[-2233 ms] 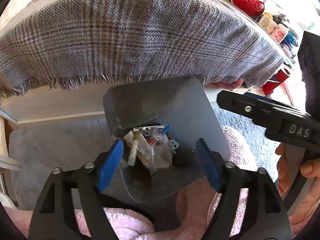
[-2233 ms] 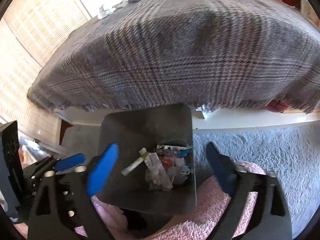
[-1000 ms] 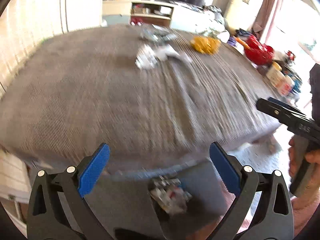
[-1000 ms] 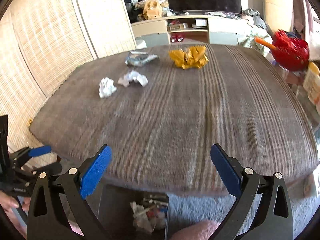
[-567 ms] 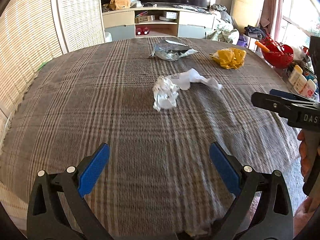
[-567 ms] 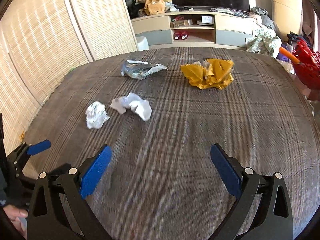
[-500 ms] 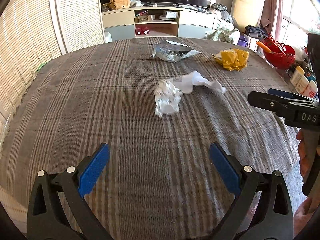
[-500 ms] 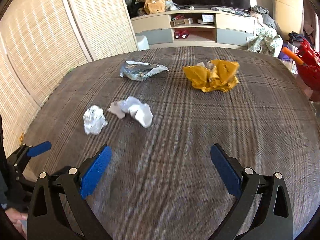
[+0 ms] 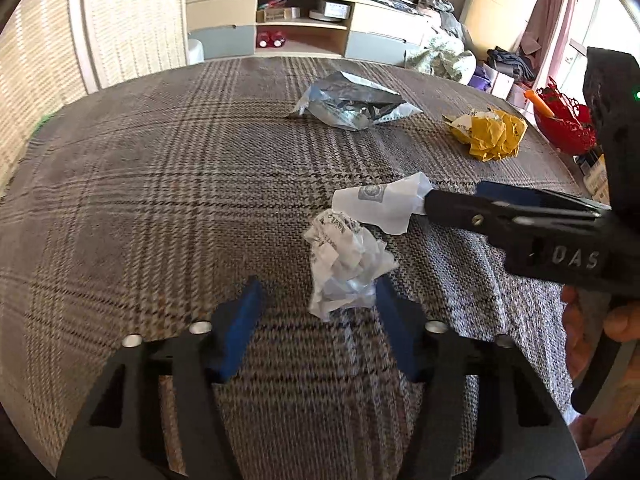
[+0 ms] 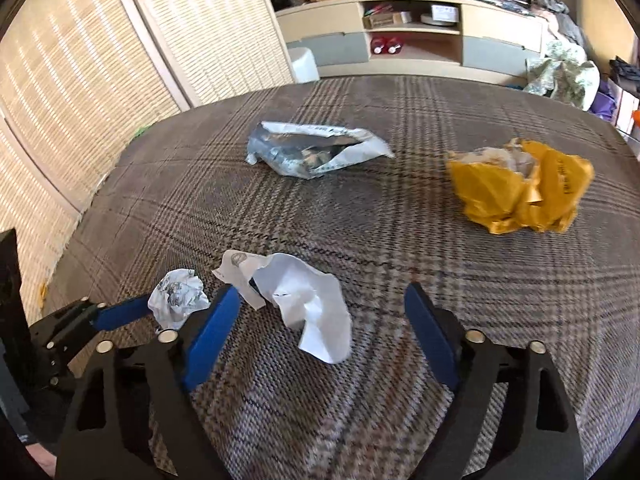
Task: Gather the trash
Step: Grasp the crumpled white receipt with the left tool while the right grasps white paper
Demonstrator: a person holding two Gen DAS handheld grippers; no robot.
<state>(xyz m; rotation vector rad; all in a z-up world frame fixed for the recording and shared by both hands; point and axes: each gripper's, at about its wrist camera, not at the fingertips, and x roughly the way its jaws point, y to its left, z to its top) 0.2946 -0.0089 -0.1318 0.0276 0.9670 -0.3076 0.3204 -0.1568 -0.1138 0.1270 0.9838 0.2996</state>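
Observation:
A crumpled white paper ball (image 9: pixel 346 262) lies on the plaid tablecloth (image 9: pixel 168 184), between the fingertips of my open left gripper (image 9: pixel 318 302), close to its right pad. It also shows in the right wrist view (image 10: pixel 176 296). A larger crumpled white paper (image 10: pixel 298 298) lies between the pads of my open right gripper (image 10: pixel 320 320), nearer the left pad; it also shows in the left wrist view (image 9: pixel 380 202). A silver foil bag (image 10: pixel 312 152) and a yellow crumpled wrapper (image 10: pixel 520 188) lie farther back.
A red basket (image 9: pixel 564 120) stands past the table's right edge. A low TV cabinet (image 10: pixel 412 40) and woven screens (image 10: pixel 120 64) are behind the table. The right gripper's body (image 9: pixel 540 232) crosses the left wrist view at the right.
Both grippers rose from over the bin below the table edge to above the tabletop and moved forward. Each now straddles a white paper. Both have narrowed but stay open.

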